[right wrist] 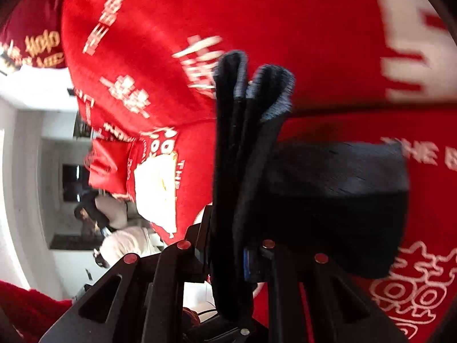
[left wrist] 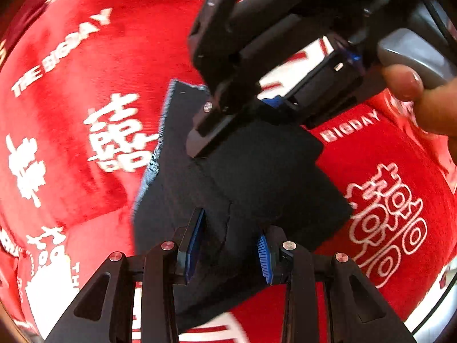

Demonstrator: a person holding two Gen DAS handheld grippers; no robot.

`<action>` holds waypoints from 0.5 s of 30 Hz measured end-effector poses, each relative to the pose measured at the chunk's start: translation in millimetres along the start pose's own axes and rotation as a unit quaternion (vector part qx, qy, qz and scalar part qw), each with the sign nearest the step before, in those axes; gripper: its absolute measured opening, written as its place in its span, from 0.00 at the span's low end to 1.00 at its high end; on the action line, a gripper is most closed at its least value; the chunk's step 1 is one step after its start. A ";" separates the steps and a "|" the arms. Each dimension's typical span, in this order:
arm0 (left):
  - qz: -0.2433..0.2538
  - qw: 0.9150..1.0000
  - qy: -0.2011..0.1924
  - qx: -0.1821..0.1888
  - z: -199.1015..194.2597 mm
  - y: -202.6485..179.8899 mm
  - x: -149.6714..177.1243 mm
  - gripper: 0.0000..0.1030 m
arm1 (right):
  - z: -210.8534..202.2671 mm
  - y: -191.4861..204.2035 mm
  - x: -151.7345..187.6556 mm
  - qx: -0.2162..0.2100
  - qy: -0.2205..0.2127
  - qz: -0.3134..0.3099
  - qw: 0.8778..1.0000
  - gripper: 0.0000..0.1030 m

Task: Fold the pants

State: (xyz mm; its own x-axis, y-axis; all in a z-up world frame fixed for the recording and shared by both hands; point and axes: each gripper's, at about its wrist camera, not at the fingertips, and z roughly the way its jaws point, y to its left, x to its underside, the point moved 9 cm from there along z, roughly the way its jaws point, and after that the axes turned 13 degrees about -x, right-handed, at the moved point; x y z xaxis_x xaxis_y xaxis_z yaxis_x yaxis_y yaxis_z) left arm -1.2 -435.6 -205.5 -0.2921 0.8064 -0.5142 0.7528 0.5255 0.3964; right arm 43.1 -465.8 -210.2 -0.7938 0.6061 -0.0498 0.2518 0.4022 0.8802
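The dark navy pants [left wrist: 257, 177] are folded into a small bundle held above a red blanket. My left gripper [left wrist: 228, 251] has its blue-padded jaws around the bundle's near edge, with a gap showing beside the pads. My right gripper [left wrist: 217, 131] comes in from the top of the left wrist view and clamps the bundle's far part. In the right wrist view the right gripper [right wrist: 225, 257] is shut on several stacked layers of the pants [right wrist: 245, 154], which stick up between its fingers; the rest of the bundle [right wrist: 337, 205] hangs to the right.
A red blanket [left wrist: 85, 57] with white lettering and characters covers the whole surface below. A person's thumb [left wrist: 405, 83] holds the right gripper's handle. At the left of the right wrist view lies a room with white walls [right wrist: 25, 171].
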 end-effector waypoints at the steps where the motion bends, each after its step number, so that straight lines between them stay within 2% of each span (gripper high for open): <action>1: 0.014 1.000 0.008 -0.002 4.6 -16.2 4.3 0.34 | -6.6 -8.2 0.0 -0.001 -0.003 0.007 1.000 0.17; 7: 0.057 0.997 0.052 -0.012 29.9 -62.2 21.4 0.34 | -22.6 -80.9 16.5 -0.016 -0.014 0.070 0.997 0.17; 12: 0.074 0.994 0.074 -0.017 33.2 -78.2 35.6 0.34 | -21.7 -112.1 30.6 -0.024 -0.006 0.098 0.995 0.17; 15: 0.075 0.993 0.093 0.001 29.6 -77.2 44.4 0.48 | -17.4 -124.2 40.6 -0.028 -0.005 0.120 0.992 0.17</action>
State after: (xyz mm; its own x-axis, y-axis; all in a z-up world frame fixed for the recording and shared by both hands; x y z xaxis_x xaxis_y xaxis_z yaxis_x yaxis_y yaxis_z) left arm -54.8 -448.4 -281.5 -0.2797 0.9120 -0.3000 0.7976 0.3947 0.4562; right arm -30.1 -503.1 -313.4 -0.7086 0.6874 0.1593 0.4014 0.2070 0.8922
